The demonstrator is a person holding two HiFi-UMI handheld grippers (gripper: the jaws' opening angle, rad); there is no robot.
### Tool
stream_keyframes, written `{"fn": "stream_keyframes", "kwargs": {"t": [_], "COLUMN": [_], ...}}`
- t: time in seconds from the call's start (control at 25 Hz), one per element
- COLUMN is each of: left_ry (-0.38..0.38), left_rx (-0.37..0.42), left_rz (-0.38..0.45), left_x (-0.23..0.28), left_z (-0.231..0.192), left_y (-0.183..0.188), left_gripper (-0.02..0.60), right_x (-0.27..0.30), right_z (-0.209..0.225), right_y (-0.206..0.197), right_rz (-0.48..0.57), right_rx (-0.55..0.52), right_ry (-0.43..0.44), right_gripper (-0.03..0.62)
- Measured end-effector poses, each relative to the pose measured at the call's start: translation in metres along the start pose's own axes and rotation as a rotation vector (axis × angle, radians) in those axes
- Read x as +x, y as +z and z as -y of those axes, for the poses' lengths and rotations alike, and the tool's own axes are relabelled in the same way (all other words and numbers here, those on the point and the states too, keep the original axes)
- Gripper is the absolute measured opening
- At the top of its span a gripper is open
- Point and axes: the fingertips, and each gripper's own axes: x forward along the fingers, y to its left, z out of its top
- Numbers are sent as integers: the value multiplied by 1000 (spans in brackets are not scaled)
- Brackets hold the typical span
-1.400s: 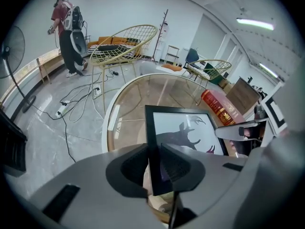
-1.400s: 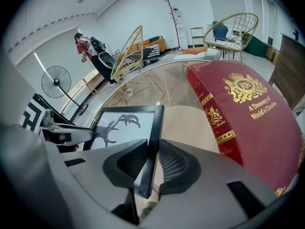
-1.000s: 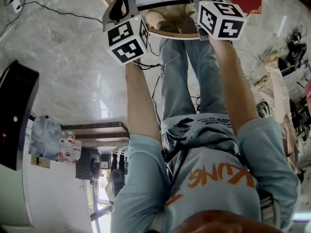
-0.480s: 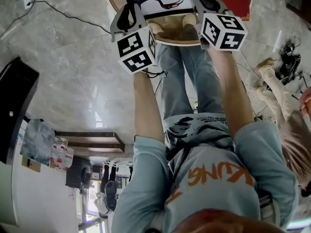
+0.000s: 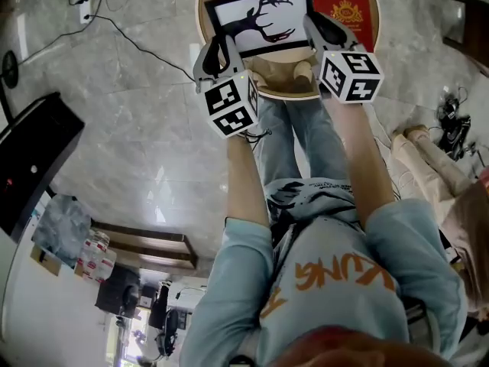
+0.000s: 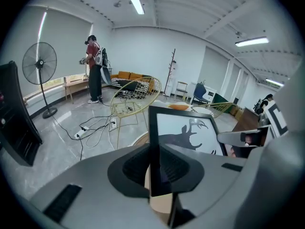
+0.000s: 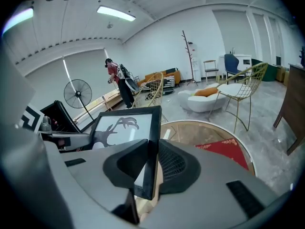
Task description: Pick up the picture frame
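The left gripper [image 5: 217, 50] has its jaws partly closed on the left side of the picture frame [image 5: 260, 20], and its own view shows the dark pads of the left gripper [image 6: 155, 170] pressed on either face of the thin black edge near the lower corner. The right gripper [image 5: 324, 30] grips the opposite side in the same way; in its own view the right gripper [image 7: 149, 170] clamps the black edge of the picture frame [image 7: 125, 127] just above the lower corner. The picture frame [image 6: 185, 133] hangs between the two, tilted with its face toward the person, and shows a black antlered silhouette on white. It sits over the left and middle of the round table [image 5: 289, 95], and I cannot tell whether its lower edge is clear of the top. Just beside the frame's right side, a red booklet [image 5: 348, 12] lies flat by the table's right edge. Through the clear top the person's feet [image 5: 260, 75] show near the front edge. On the grey floor to the left lie cables [image 5: 126, 33]. Farther off stand a gold wire chair [image 6: 136, 97], a fan [image 6: 39, 63] and another person [image 6: 95, 68] by the window.
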Motion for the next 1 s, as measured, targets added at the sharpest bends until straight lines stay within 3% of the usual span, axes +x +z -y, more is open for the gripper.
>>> {"fn": "stream_keyframes", "kwargs": {"t": [0.4, 1.0], "left_ry": [39, 41], "left_rx": [-12, 23], "left_rz": [125, 405], "left_x": [-61, -185], "left_z": [12, 28], "left_y": [81, 241], "left_gripper": [74, 74], "right_x": [-59, -169], "right_z": [-28, -92], "right_y": [79, 238], "right_rz": [125, 376], "right_rx": [-14, -89], "right_ry": [37, 68], "right_gripper": [66, 66]}}
